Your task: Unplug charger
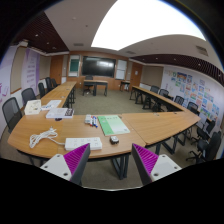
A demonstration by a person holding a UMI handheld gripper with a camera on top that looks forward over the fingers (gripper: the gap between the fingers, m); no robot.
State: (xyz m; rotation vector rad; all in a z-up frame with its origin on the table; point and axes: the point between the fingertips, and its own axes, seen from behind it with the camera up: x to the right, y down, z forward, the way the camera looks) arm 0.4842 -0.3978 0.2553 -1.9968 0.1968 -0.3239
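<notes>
A: Is any writing readable here?

B: None. The wall boards (190, 88) off to the right hold coloured sheets, but their text is too small to read. The screen (98, 66) on the far wall is dark.

A: Left to right, what lies on the wooden table (150, 128)?

B: Near the left end a white cable (42, 137) curls close to the front edge; it may belong to the charger, though no plug or socket can be made out. Behind it lie white papers (48, 107). Just ahead of the left finger sits a flat white sheet (82, 143). Toward the middle lies a green folder (113, 124), and beside it a small dark object (114, 139) near the edge.

A: And the gripper (109, 161)?

B: Its jaws stand wide apart, holding nothing. Both magenta pads (76, 158) hang short of the table's front edge, touching nothing.

A: Room to move?

B: The table curves in a U around open carpeted floor (105, 102). Black chairs (12, 110) line the outer left side, and more stand along the right.
</notes>
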